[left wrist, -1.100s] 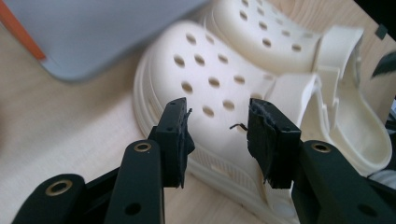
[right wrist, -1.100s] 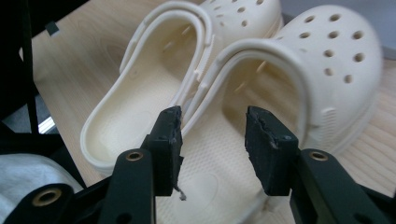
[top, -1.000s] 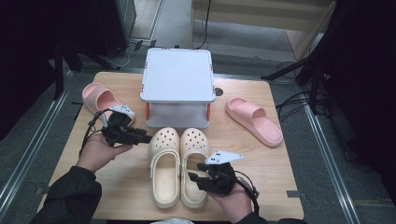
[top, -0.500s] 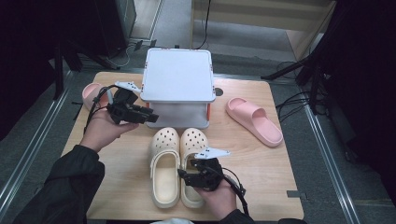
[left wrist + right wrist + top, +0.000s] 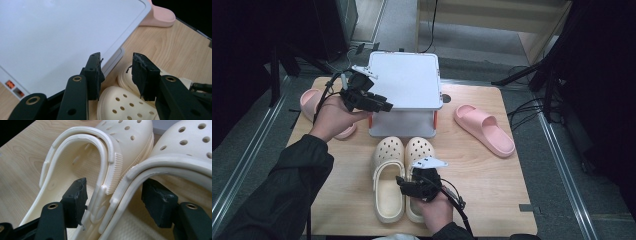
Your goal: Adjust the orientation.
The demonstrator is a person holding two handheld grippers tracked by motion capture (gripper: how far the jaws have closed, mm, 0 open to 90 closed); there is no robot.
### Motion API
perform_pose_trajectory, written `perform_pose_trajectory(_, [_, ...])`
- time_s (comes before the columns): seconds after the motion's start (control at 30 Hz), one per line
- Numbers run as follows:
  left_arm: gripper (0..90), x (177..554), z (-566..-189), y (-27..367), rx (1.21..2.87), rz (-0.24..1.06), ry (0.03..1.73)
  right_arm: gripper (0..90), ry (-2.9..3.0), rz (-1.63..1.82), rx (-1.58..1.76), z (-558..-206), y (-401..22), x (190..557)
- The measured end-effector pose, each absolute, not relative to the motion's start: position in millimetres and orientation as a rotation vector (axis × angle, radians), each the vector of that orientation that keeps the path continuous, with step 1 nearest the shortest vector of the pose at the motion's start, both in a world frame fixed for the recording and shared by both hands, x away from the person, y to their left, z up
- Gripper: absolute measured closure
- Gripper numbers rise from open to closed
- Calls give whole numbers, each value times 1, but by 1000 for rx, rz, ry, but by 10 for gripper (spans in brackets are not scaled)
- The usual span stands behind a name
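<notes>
Two cream clogs [image 5: 388,175] lie side by side in front of a white box [image 5: 404,85]. My right gripper [image 5: 408,184] is down at their heels. In the right gripper view it [image 5: 116,197] straddles the touching inner walls, one jaw in the left clog [image 5: 75,157] and one in the right clog [image 5: 187,145]. Its jaws have just been opening and the pads stand clear of the walls. My left gripper [image 5: 386,106] hovers open at the box's front left corner. Nothing is between its jaws [image 5: 115,72], with the box lid [image 5: 50,37] and clogs [image 5: 117,105] below.
One pink slipper [image 5: 484,129] lies on the wooden table [image 5: 492,170] right of the box, also seen as a pink slipper [image 5: 160,16] past the lid. Another pink slipper [image 5: 309,102] lies at the left, partly under my left hand. Dark floor and rails surround the table.
My left hand has risen and moved from the table's left toward the white box. My right gripper has shifted left onto the clogs' heels and its jaws have widened.
</notes>
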State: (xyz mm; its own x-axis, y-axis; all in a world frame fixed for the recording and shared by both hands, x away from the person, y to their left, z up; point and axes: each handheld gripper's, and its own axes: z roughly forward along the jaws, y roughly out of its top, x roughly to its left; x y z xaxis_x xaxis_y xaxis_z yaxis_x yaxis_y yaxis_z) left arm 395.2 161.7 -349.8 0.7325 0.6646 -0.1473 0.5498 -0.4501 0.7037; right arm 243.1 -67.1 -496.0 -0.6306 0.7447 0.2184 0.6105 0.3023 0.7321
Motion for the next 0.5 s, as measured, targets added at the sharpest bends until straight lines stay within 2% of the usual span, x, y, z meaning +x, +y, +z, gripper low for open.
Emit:
perform_pose_trajectory(0.3, [629, 415, -357, 155, 2190, 221, 950, 385, 2355, 1122, 1257, -502, -49, 246])
perform_pose_trajectory(0.5, [722, 425, -364, 150, 2217, 260, 977, 409, 2333, 1075, 1248, -504, -45, 247])
